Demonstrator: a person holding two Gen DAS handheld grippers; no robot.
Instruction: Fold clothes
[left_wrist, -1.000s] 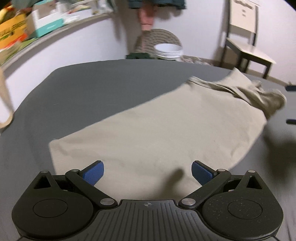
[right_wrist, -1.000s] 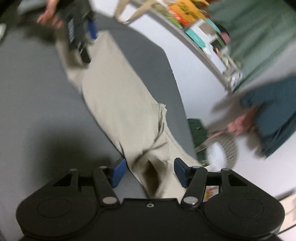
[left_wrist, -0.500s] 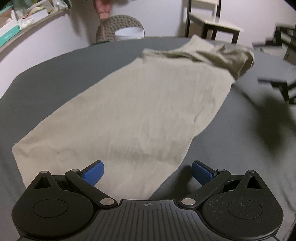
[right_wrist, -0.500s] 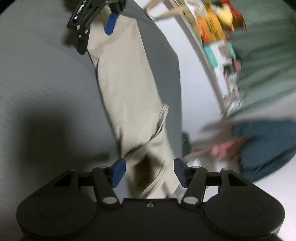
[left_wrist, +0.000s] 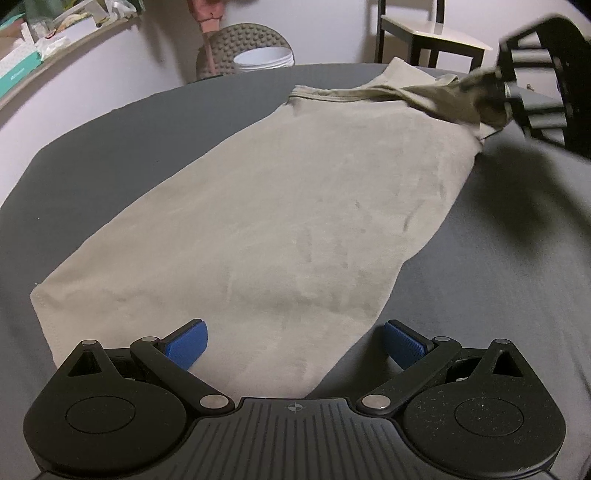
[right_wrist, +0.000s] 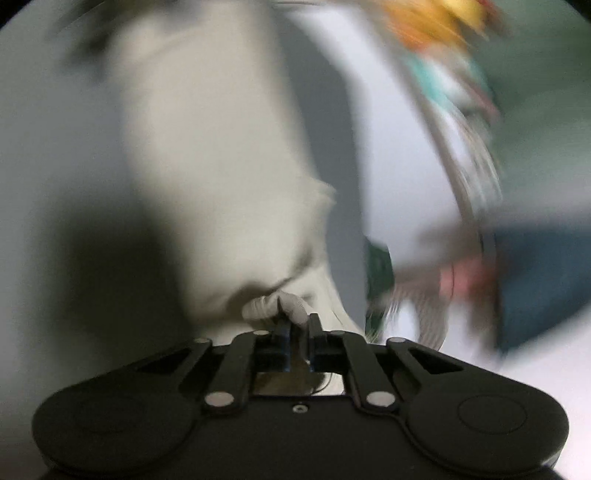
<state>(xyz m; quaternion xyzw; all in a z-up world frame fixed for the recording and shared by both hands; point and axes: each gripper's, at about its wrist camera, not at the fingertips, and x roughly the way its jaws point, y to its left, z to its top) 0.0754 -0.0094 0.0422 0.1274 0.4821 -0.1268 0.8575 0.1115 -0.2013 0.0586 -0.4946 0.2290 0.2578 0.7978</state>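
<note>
Left wrist view: beige shirt (left_wrist: 280, 206) flat on grey tabletop (left_wrist: 110, 147), collar toward 1 o'clock; left tool (left_wrist: 293, 341) spread apart over hem at 6 o'clock. Right wrist view, blurred: right tool (right_wrist: 297, 328) clamped on bunched shirt fabric at 6 o'clock.

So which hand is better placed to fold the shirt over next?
The right, most likely. The right hand-held gripper is already shut on the beige shirt at its bunched collar end, so it can carry that end over. The left hand-held gripper is open above the hem, holding nothing.
</note>
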